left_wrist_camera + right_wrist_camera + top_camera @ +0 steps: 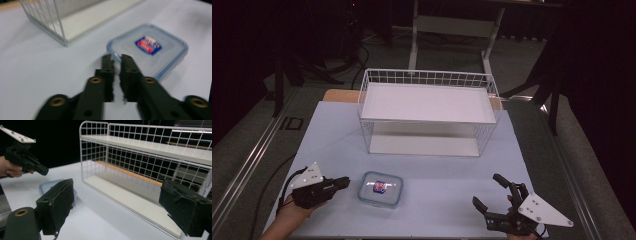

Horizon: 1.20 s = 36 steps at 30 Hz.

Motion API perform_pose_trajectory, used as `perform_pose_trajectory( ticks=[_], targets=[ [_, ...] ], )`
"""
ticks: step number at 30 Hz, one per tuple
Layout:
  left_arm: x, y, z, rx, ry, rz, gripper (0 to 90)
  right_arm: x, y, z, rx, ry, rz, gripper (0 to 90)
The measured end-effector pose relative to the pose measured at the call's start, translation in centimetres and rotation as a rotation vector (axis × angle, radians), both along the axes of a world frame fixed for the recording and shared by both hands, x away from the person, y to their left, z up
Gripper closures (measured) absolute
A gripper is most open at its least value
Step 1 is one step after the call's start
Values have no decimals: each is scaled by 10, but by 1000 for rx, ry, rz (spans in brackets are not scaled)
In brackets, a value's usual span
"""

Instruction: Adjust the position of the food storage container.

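The square clear plastic container with a blue-rimmed lid and a red and blue label [381, 189] lies flat on the pale blue table top [332, 135], near your edge of it and left of the middle, in front of the white wire rack with two white shelves [428, 102] and apart from it. Your left gripper [343, 182] sits just beside the container's left side in the high view, pointing toward it across the table. In the left gripper view its two black jaws are drawn together with only a thin slit between them and nothing held in that slit; their tips reach the near edge of the container's lid [150, 47], though whether they touch it cannot be told through the blur. Your left hand [292, 207] grips the body of that tool, with the grey three-cornered plate on top. Your right gripper [491, 192] rests well apart from the container, near the right front corner of the table, and its jaws stand wide apart and hold nothing. In the right gripper view the rack [150, 150] shows between those spread jaws, with the container [50, 185] partly hidden behind the left-hand jaw and your left gripper [43, 171] poised above the table farther off.
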<state>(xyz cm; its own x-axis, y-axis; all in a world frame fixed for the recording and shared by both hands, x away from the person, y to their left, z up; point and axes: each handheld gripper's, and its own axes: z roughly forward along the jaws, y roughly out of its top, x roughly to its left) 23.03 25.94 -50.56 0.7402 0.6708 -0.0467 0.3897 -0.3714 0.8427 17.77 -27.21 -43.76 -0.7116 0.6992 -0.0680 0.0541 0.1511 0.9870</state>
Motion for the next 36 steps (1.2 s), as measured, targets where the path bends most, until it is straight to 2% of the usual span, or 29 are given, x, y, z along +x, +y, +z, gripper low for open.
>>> perform_pose_trajectory(
  ticks=[2, 6, 9, 13, 15, 21, 26, 31, 36],
  targets=[
    [2, -3, -3, 24, 18, -14, 900, -1, 0, -1, -2, -1, 5, 127],
    [6, -11, -12, 108, 73, -4, 900, 0, 0, -1, 6, 1, 10, 127],
    [7, -14, -19, 113, 101, -21, 900, -1, 0, -1, 3, 0, 11, 127],
    [6, -21, -21, 115, 114, -53, 900, -1, 0, -1, 3, 2, 17, 127],
    [6, -24, -21, 126, 121, -57, 900, -1, 0, -1, 4, 2, 18, 127],
    [8, -30, -23, 121, 132, -56, 900, 0, 1, -2, -3, 13, 35, 127],
    [7, -48, -24, 142, 144, -107, 900, 1, 1, -2, -1, 15, 38, 127],
    [10, -59, -25, 127, 160, -125, 900, 1, 1, -2, 0, 12, 47, 127],
    [12, -71, -25, 131, 168, -129, 900, 0, 0, -2, 4, 12, 54, 127]
  ],
)
